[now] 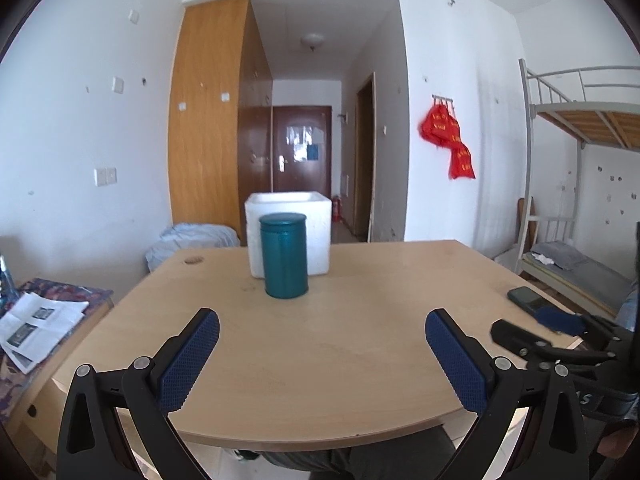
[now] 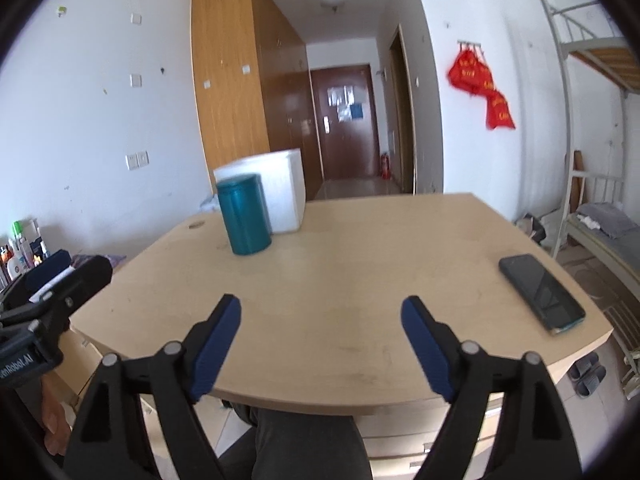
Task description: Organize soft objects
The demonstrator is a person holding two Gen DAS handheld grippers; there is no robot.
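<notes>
A teal cylindrical canister (image 1: 284, 255) stands upright on the wooden table (image 1: 320, 360), just in front of a white foam box (image 1: 289, 232). Both also show in the right wrist view, the canister (image 2: 244, 220) and the box (image 2: 280, 192) at the far left of the table (image 2: 340, 300). My left gripper (image 1: 322, 330) is open and empty above the table's near edge. My right gripper (image 2: 321, 316) is open and empty, also near the front edge. Each gripper shows at the side of the other's view. No soft object shows on the table.
A dark phone (image 2: 540, 292) lies at the table's right edge; it also shows in the left wrist view (image 1: 528, 299). Papers (image 1: 36, 324) lie on a low surface to the left. A bunk bed (image 1: 580, 200) stands at the right. Bottles (image 2: 18, 252) stand at the far left.
</notes>
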